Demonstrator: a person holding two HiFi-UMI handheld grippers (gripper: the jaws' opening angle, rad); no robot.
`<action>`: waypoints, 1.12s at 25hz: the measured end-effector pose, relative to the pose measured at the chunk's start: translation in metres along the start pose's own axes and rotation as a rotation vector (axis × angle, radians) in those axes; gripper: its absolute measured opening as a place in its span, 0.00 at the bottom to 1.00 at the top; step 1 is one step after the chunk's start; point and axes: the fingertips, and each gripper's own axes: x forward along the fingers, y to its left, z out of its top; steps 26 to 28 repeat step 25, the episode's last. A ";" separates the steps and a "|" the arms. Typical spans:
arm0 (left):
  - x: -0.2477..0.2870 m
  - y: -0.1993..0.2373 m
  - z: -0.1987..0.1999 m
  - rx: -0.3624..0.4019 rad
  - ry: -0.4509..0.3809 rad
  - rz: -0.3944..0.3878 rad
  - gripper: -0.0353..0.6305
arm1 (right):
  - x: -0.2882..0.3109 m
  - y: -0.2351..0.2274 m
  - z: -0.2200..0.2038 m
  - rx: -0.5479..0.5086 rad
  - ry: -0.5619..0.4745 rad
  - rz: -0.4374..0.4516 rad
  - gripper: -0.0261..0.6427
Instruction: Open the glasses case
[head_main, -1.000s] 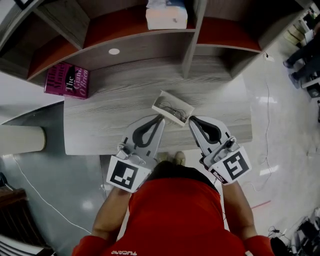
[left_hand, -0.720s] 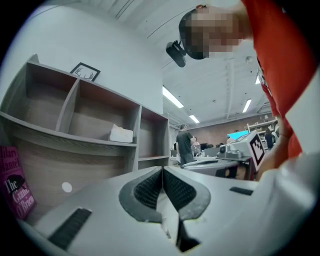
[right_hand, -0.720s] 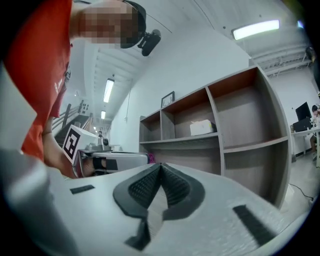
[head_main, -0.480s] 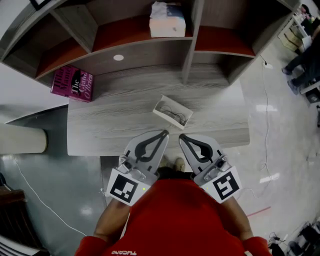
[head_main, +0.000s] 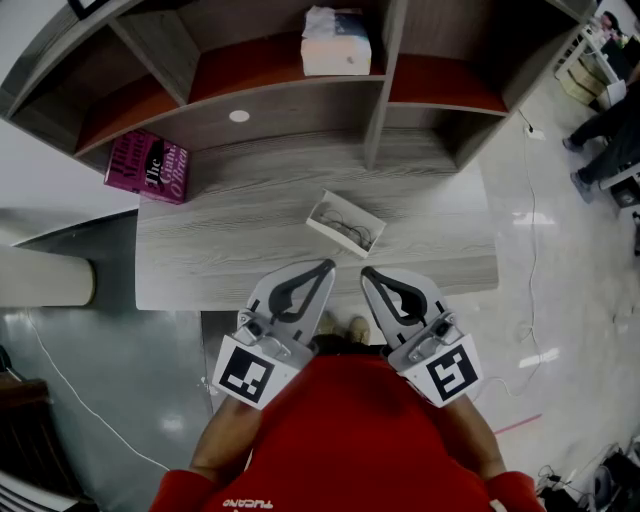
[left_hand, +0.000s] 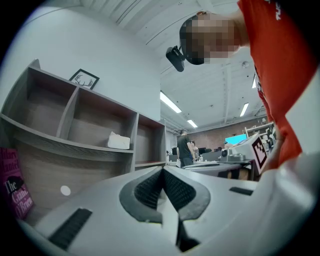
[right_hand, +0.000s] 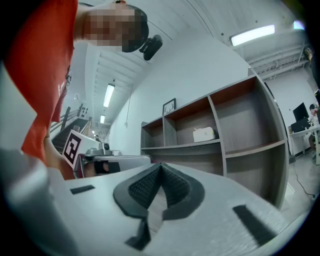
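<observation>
L gripper (head_main: 329, 264) is held level on the near side of the glasses case (head_main: 334, 237), w/ its tip aimed toward the case but clearly apart from it. Its jaws are pressed together pad to pad, w/ nothing between them. R gripper (head_main: 364, 270) is held the same way, also on the near side of the case and just beside the L one. The two tips are close but not touching. Its jaws are likewise closed together & empty.

Both grippers are angled inward into a V, w/ the tips at the end nearest the case. Their marker cubes, L (head_main: 246, 372) & R (head_main: 452, 372), are kept at the end farthest from the case, against the person's red shirt (head_main: 350, 430). A forearm is seen behind each cube, close to the torso.

The case is seen lying open on the desk (head_main: 220, 240), set askew, w/ glasses (head_main: 350, 228) inside. A magenta book (head_main: 148, 166) is seen well to the left of the case & a bit beyond it. A tissue box (head_main: 336, 42) is seen well beyond the case, up in the shelf unit (head_main: 372, 100).
</observation>
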 end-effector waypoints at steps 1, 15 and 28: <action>0.000 0.000 0.000 0.002 -0.001 -0.001 0.06 | -0.001 -0.001 0.000 -0.004 0.002 -0.004 0.04; -0.001 -0.001 -0.002 0.001 0.006 -0.009 0.06 | -0.004 0.001 -0.004 0.003 0.014 -0.012 0.04; 0.001 -0.001 -0.005 -0.003 0.010 -0.018 0.06 | -0.003 0.002 -0.007 0.008 0.025 -0.004 0.04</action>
